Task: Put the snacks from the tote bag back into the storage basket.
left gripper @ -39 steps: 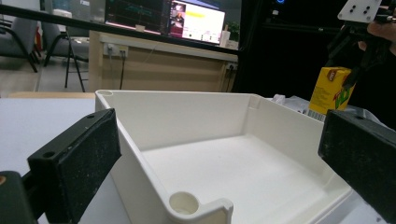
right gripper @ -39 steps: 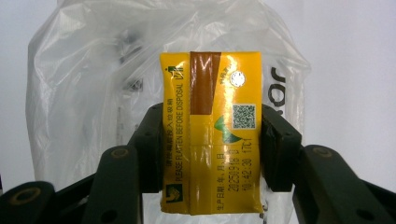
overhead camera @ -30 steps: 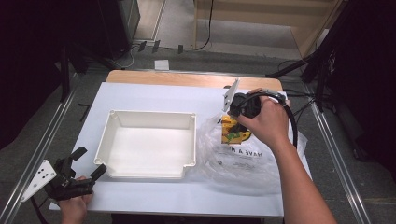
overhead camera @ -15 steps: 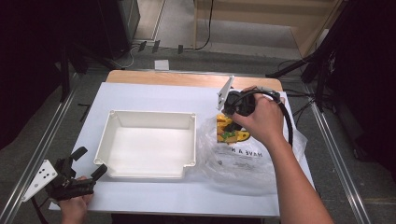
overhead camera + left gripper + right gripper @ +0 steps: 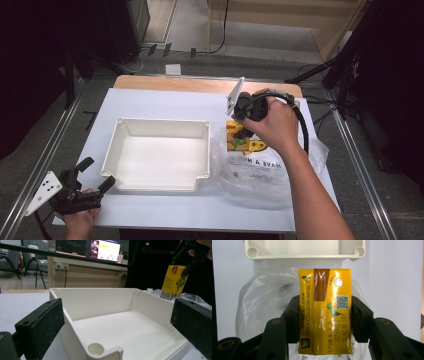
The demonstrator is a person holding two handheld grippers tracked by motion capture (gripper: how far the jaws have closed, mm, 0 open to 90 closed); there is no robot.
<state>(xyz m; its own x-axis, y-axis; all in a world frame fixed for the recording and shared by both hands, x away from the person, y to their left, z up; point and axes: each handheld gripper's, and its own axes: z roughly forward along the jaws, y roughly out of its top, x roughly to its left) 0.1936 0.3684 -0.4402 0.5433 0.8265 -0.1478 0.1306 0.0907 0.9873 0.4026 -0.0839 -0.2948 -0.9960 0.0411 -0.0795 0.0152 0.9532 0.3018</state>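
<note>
Juice carton [image 5: 324, 311] pinched in right tool [image 5: 325, 320] above crinkly plastic bag [image 5: 260, 167], white tray [image 5: 157, 152] beside it, left tool [image 5: 82, 185] spread wide at surface [image 5: 165, 102] corner

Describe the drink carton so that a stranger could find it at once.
Find the white tray on the table. Right of it lies a clear bag; above that, the right gripper holds the carton between its jaws. It is the only yellow thing.

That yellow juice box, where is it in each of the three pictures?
High view: juice box right of centre, under the right hand-held gripper.
Left gripper view: upper right, held above the table.
Right gripper view: centre, between the jaws.
Shared landmark: the white tray.
</note>
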